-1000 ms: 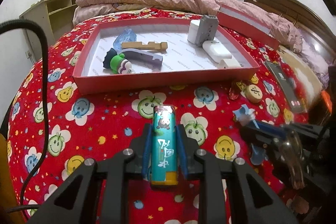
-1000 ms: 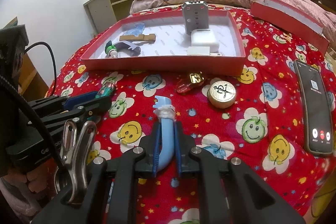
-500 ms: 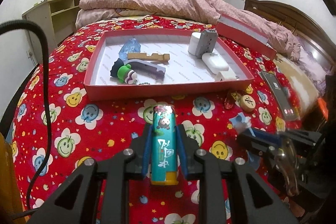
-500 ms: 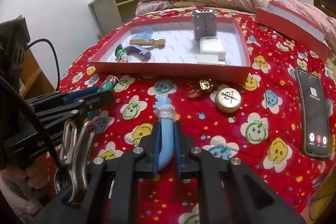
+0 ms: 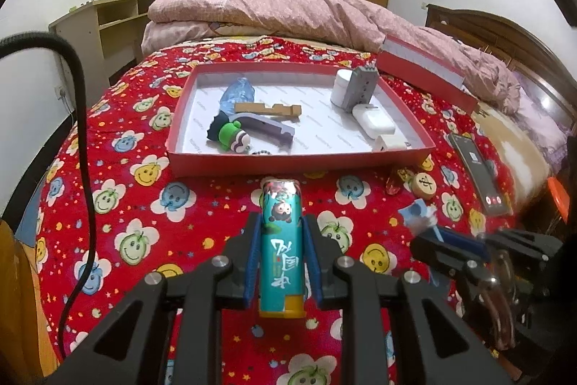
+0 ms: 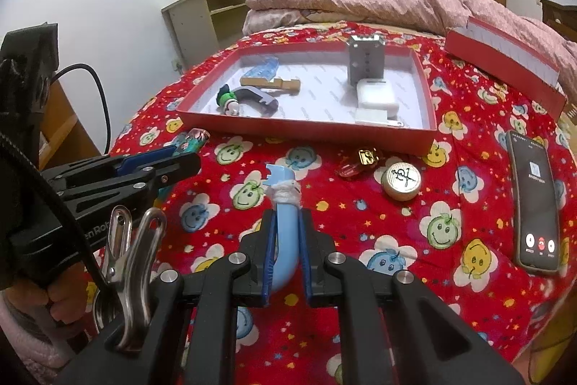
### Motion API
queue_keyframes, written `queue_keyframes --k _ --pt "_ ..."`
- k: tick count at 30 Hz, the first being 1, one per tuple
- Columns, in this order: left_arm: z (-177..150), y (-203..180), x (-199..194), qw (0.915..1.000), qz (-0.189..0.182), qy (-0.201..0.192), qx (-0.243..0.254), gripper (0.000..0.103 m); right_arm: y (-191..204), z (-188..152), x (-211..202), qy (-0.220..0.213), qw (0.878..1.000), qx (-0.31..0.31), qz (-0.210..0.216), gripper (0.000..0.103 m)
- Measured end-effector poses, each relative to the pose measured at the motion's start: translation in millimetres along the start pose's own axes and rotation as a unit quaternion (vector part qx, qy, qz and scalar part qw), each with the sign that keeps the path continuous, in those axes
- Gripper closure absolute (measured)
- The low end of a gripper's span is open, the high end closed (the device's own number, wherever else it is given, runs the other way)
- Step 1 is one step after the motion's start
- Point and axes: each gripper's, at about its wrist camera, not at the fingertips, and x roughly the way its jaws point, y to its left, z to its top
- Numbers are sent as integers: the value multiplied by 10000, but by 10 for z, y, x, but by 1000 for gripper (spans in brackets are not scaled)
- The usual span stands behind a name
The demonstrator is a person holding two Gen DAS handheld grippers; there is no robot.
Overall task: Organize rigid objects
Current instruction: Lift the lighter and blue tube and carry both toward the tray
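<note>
The teal lighter (image 5: pixel 282 248) with a cartoon print, a shiny top and a yellow base is held lengthwise between the fingers (image 5: pixel 252 262) of the left gripper (image 5: pixel 282 258), above the red bed cover. The curved light-blue plastic piece (image 6: pixel 286 233), wrapped with white tape near its notched tip, is clamped in the right gripper (image 6: pixel 286 251). The red tray (image 5: pixel 299 161) with a white floor lies on the bed and holds a green-capped toy (image 5: pixel 232 136), a grey clamp-like part (image 5: pixel 267 127), a wooden piece (image 5: pixel 268 109), a blue crumpled item (image 5: pixel 238 92), a grey block (image 5: pixel 360 89) standing upright, a white cylinder (image 5: pixel 340 89) and a white case (image 5: pixel 373 119). In front of the tray lie a round wooden chess piece (image 6: pixel 401 181) and a small red-and-gold object (image 6: pixel 359 163), perhaps a second lighter.
</note>
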Motion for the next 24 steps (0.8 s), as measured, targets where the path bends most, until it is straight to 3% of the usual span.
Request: queue_keyframes --k 24 --pt "116 -24 -515 9986 -38 -519 -43 79 163 116 -426 -490 9986 -201 43 90"
